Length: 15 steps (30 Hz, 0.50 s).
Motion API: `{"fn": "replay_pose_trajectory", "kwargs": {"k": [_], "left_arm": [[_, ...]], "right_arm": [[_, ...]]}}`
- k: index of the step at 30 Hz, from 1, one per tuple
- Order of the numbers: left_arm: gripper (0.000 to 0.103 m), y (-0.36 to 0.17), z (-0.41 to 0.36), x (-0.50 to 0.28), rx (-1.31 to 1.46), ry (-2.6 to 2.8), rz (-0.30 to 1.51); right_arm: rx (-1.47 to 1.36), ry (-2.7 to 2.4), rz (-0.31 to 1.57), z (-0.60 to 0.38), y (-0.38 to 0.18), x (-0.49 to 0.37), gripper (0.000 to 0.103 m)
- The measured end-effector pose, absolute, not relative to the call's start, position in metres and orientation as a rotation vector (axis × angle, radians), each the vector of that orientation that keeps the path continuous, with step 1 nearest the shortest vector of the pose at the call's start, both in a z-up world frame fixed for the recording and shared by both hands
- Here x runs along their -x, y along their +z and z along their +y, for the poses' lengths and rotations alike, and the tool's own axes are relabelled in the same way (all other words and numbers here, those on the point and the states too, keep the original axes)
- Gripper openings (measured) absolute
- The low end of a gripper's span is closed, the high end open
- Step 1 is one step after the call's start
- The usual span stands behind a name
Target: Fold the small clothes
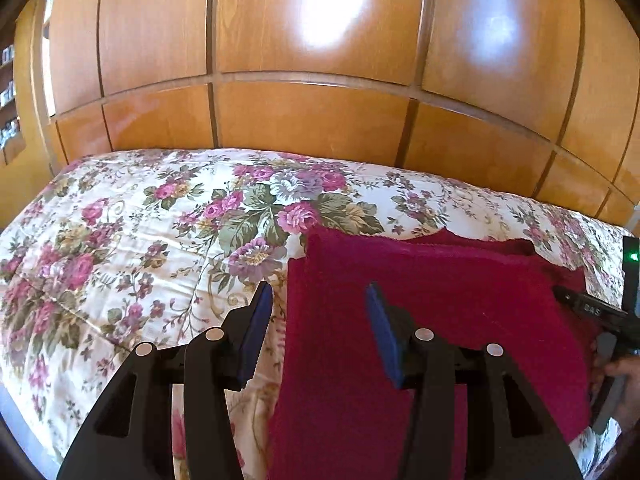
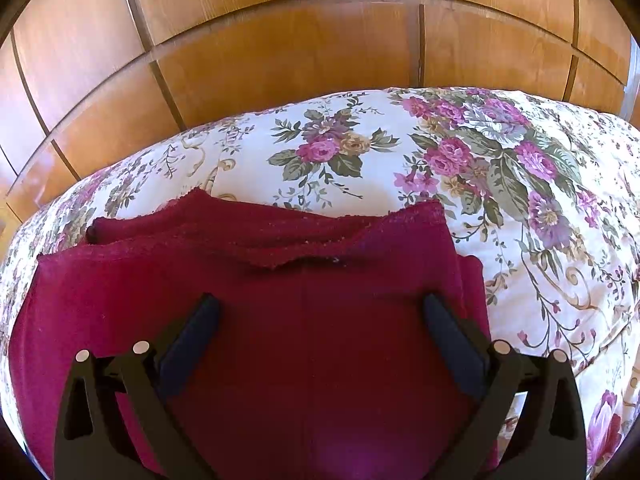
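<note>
A dark red knitted garment [image 1: 432,304] lies folded in layers on the floral bedspread [image 1: 132,248]. In the left wrist view my left gripper [image 1: 318,300] is open and empty, straddling the garment's left edge, one finger over the bedspread and one over the cloth. In the right wrist view the garment [image 2: 304,320] fills the lower middle, its frayed far edges overlapping. My right gripper [image 2: 318,308] is open wide and empty above the garment's middle. The right gripper's body [image 1: 600,312] also shows at the right edge of the left wrist view.
The bedspread [image 2: 520,200] covers a bed that ends against a glossy wooden panelled wall [image 1: 320,80]. The bed's left edge drops off at the lower left of the left wrist view. A shelf with small items [image 1: 8,92] stands far left.
</note>
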<state>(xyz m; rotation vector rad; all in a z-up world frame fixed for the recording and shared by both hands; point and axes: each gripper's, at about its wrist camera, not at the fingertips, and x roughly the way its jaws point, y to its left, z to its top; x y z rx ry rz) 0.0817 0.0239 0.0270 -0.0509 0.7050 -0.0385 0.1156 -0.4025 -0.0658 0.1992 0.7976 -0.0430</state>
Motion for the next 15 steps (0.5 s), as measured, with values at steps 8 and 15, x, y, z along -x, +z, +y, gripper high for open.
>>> {"fn": "replay_pose_trajectory", "kwargs": {"k": [8, 15], "left_arm": [[0.048, 0.027, 0.015, -0.058, 0.028, -0.063, 0.712], [0.048, 0.028, 0.008, -0.042, 0.006, -0.072, 0.709]], "right_arm": [[-0.204, -0.041, 0.79, -0.402, -0.064, -0.114, 0.101], [-0.188, -0.057, 0.819, -0.399, -0.059, -0.113, 0.101]]}}
